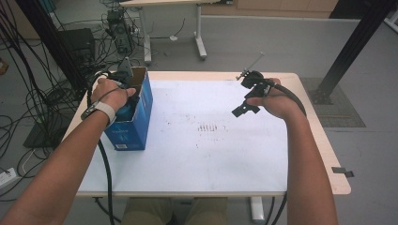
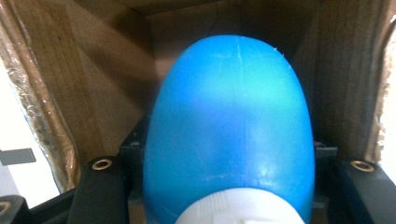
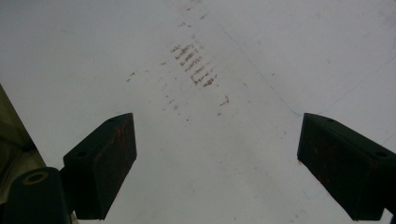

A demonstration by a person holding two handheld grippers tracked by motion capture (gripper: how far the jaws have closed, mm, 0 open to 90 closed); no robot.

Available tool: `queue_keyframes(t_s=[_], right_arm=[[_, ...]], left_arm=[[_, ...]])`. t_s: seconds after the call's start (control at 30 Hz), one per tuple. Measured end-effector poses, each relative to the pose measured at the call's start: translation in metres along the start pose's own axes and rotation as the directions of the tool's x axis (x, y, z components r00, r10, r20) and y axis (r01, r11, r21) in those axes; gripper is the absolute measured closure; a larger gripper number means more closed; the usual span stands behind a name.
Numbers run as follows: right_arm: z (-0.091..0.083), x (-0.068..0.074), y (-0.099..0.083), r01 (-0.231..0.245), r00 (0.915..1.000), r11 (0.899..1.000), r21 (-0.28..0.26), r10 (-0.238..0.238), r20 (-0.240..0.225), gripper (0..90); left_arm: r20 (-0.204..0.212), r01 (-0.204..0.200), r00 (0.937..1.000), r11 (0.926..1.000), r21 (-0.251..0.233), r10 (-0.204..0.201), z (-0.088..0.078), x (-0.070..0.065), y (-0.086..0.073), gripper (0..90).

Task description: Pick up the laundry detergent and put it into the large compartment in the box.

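One blue bottle (image 2: 229,135) inside cardboard box (image 1: 141,117), left jaws clamping it; right jaws wide, empty.

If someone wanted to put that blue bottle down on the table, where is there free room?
Most of the white table top is bare: the wide stretch between the blue box and the right gripper, and the near edge. The back left corner is crowded by the box, with the left gripper holding the blue bottle inside.

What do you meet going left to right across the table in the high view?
Left tongs, dipped into the blue box → reddish marks on the white tabletop → right tongs, open above it.
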State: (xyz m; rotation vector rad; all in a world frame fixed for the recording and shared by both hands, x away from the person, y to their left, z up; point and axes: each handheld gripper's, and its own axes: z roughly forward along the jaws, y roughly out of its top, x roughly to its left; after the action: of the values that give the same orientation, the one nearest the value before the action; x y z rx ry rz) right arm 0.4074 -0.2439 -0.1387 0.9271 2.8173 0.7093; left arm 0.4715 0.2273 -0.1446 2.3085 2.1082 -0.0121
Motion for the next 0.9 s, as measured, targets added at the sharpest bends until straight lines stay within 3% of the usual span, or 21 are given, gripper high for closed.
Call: queue_keyframes(t_s=[0.9], right_arm=[[0.0007, -0.0003, -0.0018, -0.005, 1.0, 1.0, 0.003, 0.005, 0.0, 11.7]], left_arm=[[0.0, -0.008, 1.0, 0.9998, -0.016, 0.008, 0.0004, 0.0002, -0.0026, 38.0]])
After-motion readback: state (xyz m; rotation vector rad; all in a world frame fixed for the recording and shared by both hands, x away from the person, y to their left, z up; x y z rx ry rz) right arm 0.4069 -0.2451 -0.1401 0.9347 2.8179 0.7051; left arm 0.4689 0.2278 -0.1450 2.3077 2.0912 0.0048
